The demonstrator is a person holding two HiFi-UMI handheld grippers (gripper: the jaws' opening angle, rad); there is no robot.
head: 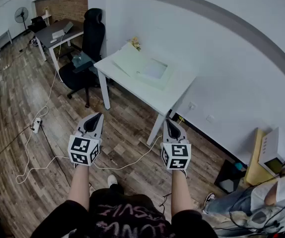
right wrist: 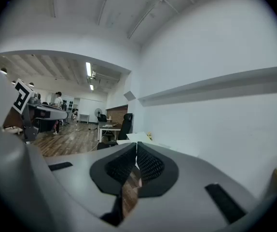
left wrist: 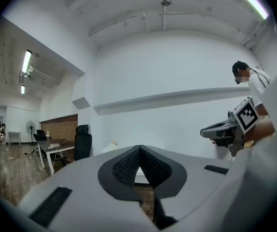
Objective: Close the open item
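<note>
Head view: L gripper (head: 99, 116) & R gripper (head: 169, 122) held side by side over wood floor (head: 28, 148), near person, well short of table (head: 179, 90). Both clenched, tips together, nothing between. White box (head: 153, 71) on table at far centre by wall, lid open to left. Black chair (head: 90, 38) left of table. Shirt (head: 125, 219) print too distorted to read. Marker cubes: b/w squares only.
</note>
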